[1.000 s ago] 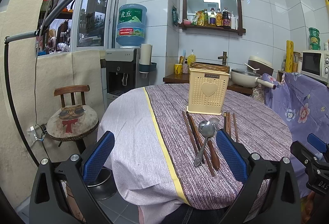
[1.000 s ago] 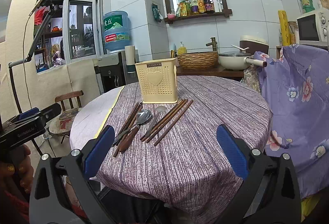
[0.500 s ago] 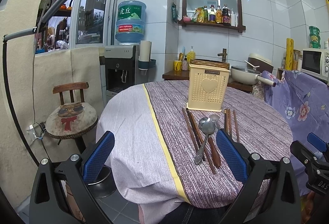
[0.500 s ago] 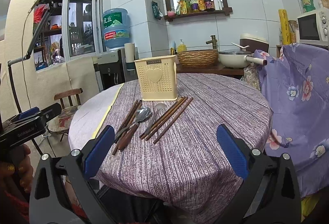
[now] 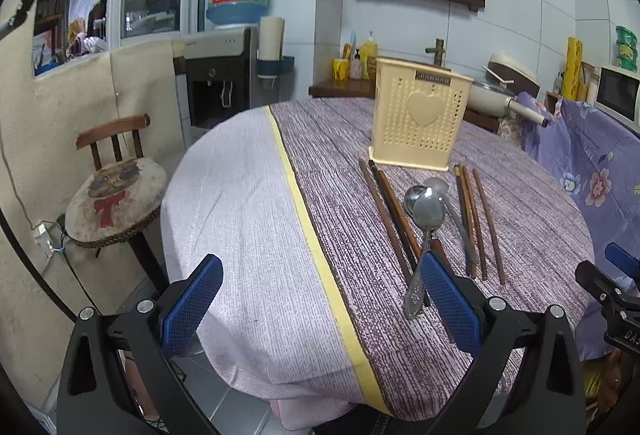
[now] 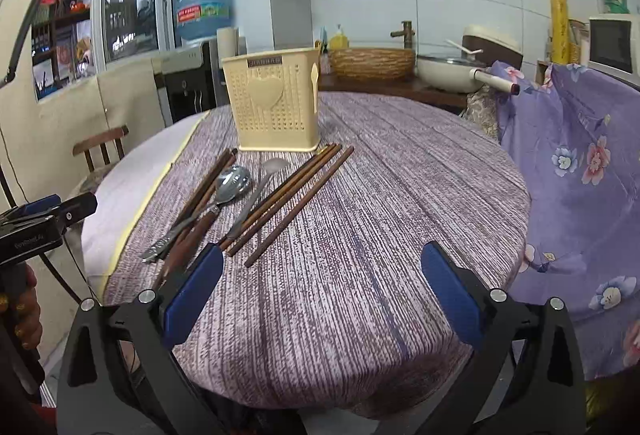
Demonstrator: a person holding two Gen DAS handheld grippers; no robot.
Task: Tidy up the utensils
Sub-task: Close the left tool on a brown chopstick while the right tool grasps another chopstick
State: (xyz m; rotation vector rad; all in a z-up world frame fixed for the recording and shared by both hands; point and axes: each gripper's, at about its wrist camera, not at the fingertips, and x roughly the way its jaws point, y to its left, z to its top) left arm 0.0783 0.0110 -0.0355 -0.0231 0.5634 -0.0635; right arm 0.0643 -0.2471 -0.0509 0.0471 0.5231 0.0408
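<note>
Steel spoons [image 5: 427, 212], slim wooden chopsticks [image 6: 294, 198], perhaps overlapping.

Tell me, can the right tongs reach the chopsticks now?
Probably yes. The right tongs are open and empty, and the chopsticks lie uncovered on the table just ahead, with nothing between.

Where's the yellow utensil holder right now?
The yellow utensil holder stands upright on the purple tablecloth, mid-table in both views, just behind the chopsticks and spoons.

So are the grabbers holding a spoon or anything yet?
No, nothing is held. The left gripper and right gripper are both open and empty. The spoons and chopsticks lie on the table.
</note>
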